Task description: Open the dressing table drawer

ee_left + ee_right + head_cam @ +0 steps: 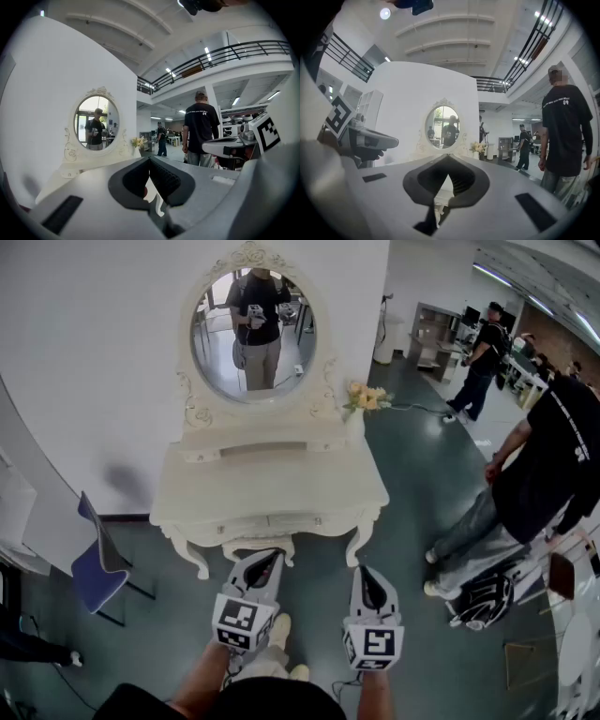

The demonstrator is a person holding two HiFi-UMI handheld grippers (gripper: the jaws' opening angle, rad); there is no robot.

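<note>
A white dressing table (272, 486) with an oval mirror (253, 334) stands against the wall ahead of me. The drawer (281, 519) in its front edge sits flush and closed. My left gripper (273, 556) is shut and empty, with its tip just in front of the table's front edge, below the drawer. To its right, my right gripper (362, 572) is also shut and empty, further from the table. In the left gripper view the jaws (150, 159) meet at their tips and the mirror (97, 123) shows to the left. The right gripper view shows its closed jaws (449, 157) below the mirror (444, 126).
A vase of yellow flowers (366, 399) stands at the table's back right corner. A blue chair (94, 563) is on the left. A person in black (539, 474) stands close on the right beside a bag (483, 596) on the floor. Another person (483, 357) stands farther back.
</note>
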